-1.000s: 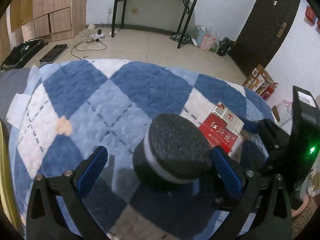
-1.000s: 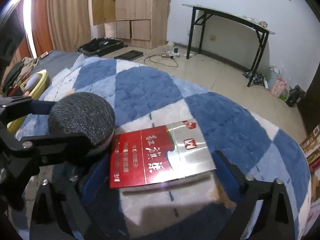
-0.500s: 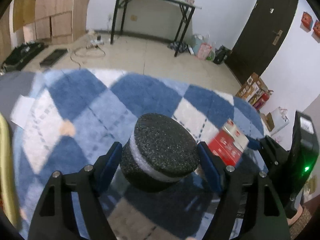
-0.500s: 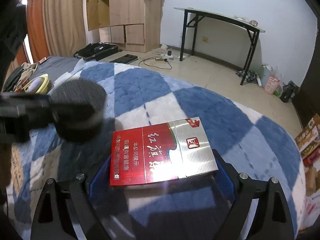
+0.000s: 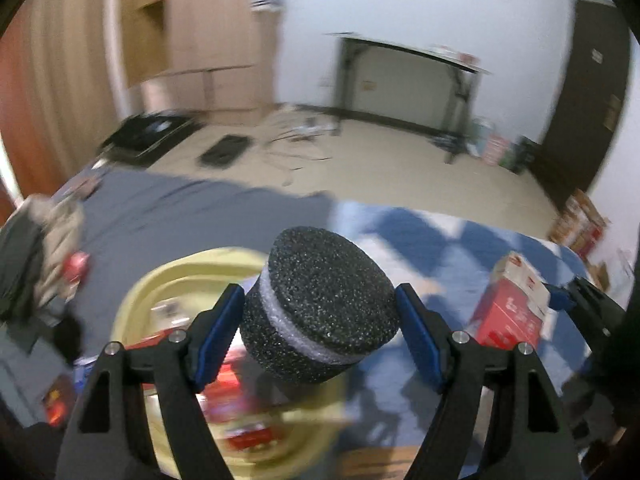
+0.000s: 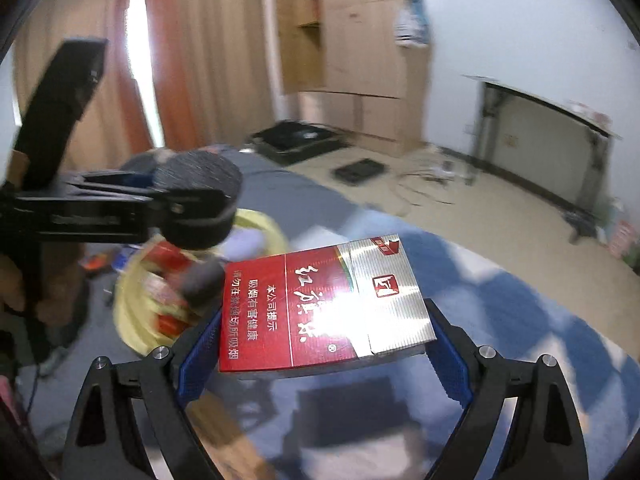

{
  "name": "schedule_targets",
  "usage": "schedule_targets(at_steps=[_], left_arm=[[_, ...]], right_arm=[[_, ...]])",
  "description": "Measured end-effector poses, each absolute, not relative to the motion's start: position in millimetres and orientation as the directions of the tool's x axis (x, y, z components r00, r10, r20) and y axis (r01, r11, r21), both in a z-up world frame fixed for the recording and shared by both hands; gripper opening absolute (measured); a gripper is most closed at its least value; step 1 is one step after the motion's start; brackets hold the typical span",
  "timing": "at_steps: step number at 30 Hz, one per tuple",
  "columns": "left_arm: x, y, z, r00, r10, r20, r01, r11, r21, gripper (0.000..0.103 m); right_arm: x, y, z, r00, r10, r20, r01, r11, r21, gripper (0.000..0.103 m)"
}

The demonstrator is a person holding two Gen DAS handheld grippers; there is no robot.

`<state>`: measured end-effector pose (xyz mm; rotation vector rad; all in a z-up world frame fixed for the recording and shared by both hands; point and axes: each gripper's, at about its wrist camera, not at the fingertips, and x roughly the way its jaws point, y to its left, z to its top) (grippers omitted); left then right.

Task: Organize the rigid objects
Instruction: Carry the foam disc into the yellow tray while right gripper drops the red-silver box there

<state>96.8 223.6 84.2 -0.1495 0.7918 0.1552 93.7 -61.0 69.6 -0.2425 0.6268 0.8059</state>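
My feeds show soft indoor daylight, curtained window (image 6: 138,60) blown out, glare on red pack (image 6: 320,300), backgrounds motion-blurred, fisheye edges bowed and vignetted.

Foam puck (image 5: 320,304) above basin (image 5: 168,276), box (image 6: 320,308) to its right, over blanket (image 5: 460,240)

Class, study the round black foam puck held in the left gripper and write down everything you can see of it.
The round black foam puck is a short, thick disc: two coarse, speckled black layers with a thin white band between them. It looks spongy and undamaged. It sits tilted, its flat top facing the camera, clamped at its sides between the blue pads of the left gripper, lifted above a yellow basin of blurred red items.
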Motion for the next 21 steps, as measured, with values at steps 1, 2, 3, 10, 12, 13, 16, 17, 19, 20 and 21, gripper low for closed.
schedule_targets(at_steps=[1, 2, 3, 10, 12, 13, 16, 17, 19, 20, 21], left_arm=[[92.0, 239.1, 80.5, 0.686, 0.098, -0.721, -0.221, 0.972, -0.078, 0.077], [88.0, 257.6, 75.7, 0.679, 0.115, -0.725, -0.252, 0.964, -0.083, 0.077], [85.1, 278.9, 68.3, 0.669, 0.126, -0.733, -0.283, 0.955, -0.094, 0.077], [110.0, 336.2, 19.6, 0.608, 0.102, -0.788, -0.352, 0.924, -0.152, 0.077], [118.6, 342.3, 12.4, 0.602, 0.088, -0.794, -0.345, 0.925, -0.159, 0.077], [122.4, 343.6, 8.3, 0.599, 0.078, -0.797, -0.338, 0.927, -0.163, 0.077], [128.5, 346.4, -4.5, 0.588, 0.063, -0.806, -0.336, 0.926, -0.173, 0.077], [128.6, 349.4, -8.5, 0.585, 0.062, -0.809, -0.339, 0.924, -0.175, 0.078], [127.6, 351.9, -14.4, 0.598, 0.045, -0.801, -0.338, 0.920, -0.200, 0.079], [127.3, 352.4, -14.5, 0.603, 0.047, -0.796, -0.336, 0.920, -0.201, 0.080], [127.2, 351.4, -14.9, 0.606, 0.052, -0.794, -0.333, 0.923, -0.194, 0.080]], right_arm=[[89.6, -36.7, 70.2, 0.501, 0.606, -0.617, -0.755, 0.656, 0.030, 0.091], [85.3, -10.9, 69.6, 0.480, 0.608, -0.632, -0.774, 0.633, 0.021, 0.091], [82.8, 6.8, 68.3, 0.466, 0.607, -0.644, -0.788, 0.616, 0.010, 0.091], [71.3, 119.0, 41.3, 0.402, 0.530, -0.747, -0.863, 0.491, -0.116, 0.091], [80.2, 137.6, 36.7, 0.390, 0.513, -0.765, -0.868, 0.481, -0.120, 0.091], [83.5, 145.5, 33.9, 0.384, 0.508, -0.771, -0.870, 0.478, -0.119, 0.091], [91.2, 159.6, 30.1, 0.368, 0.512, -0.776, -0.880, 0.461, -0.112, 0.091], [93.0, 162.8, 27.8, 0.364, 0.511, -0.779, -0.882, 0.458, -0.112, 0.091], [96.3, 173.1, 20.8, 0.357, 0.496, -0.792, -0.886, 0.449, -0.119, 0.091], [101.5, 179.1, 18.4, 0.353, 0.491, -0.797, -0.891, 0.437, -0.126, 0.091], [100.2, 184.7, 15.4, 0.354, 0.487, -0.798, -0.894, 0.428, -0.136, 0.092]])
